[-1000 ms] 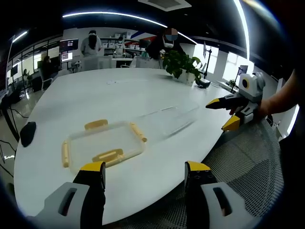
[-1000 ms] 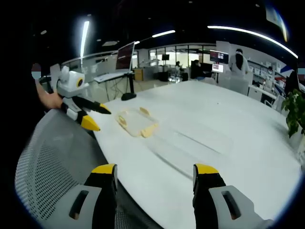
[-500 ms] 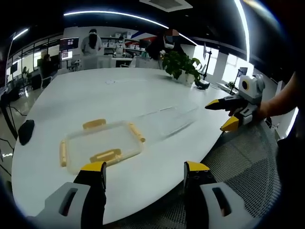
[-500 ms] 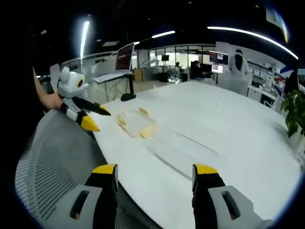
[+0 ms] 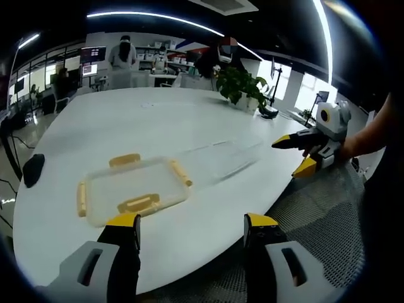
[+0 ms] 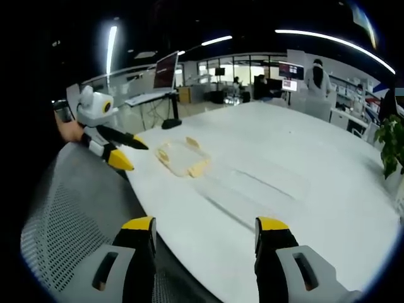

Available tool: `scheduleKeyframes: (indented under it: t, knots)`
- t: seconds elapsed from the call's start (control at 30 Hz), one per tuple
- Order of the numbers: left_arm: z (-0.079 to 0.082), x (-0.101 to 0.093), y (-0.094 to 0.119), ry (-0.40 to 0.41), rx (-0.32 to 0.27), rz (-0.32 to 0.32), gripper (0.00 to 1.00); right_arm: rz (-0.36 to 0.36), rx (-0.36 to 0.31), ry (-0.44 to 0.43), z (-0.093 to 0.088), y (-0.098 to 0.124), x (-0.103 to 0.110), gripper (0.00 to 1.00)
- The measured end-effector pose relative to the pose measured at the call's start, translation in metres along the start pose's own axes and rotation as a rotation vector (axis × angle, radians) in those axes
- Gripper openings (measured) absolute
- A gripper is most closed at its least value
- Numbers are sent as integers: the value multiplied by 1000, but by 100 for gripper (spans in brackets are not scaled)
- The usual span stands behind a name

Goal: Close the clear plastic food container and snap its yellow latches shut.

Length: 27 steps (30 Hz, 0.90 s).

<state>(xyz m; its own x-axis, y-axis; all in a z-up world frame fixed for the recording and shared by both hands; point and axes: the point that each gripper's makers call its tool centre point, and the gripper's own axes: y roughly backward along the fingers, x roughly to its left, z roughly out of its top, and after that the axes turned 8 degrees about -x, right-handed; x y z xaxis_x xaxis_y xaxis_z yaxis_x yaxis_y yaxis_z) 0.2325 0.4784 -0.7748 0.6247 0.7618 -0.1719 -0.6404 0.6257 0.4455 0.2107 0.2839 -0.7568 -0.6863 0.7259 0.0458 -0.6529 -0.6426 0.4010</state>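
In the left gripper view we noted the left gripper [image 5: 191, 230] nearest us, low over the near edge of the white table [image 5: 126, 120], its yellow-tipped jaws spread wide with nothing between them. Just past them on the tabletop lay the clear plastic lid [image 5: 129, 189], flat, with yellow latches [image 5: 140, 203] along its edges. Beside it, to the right in that view, stood the clear container base [image 5: 218, 159], its outline faint against the white surface; we could not tell whether the two touched. Off the table's right edge the right gripper [image 5: 300, 154] hung over a grey mesh chair back [image 5: 322, 208], a hand [image 5: 347, 146] on it, jaws parted and holding nothing. Farther back stood a potted plant [image 5: 240, 85], and a dark computer mouse [image 5: 33, 169] lay near the left edge. In the right gripper view the right gripper's own jaws [image 6: 205, 233] likewise stood apart, with the left gripper [image 6: 123, 151] beyond them. People [image 5: 122, 60] stood at desks in the distance.
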Motion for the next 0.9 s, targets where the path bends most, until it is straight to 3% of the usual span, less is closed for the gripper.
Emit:
scheduleKeyframes:
  t: [0.9]
  knots:
    - [1,7,2,16,-14,7,67,-14,-8,14,4,-2,-2,63]
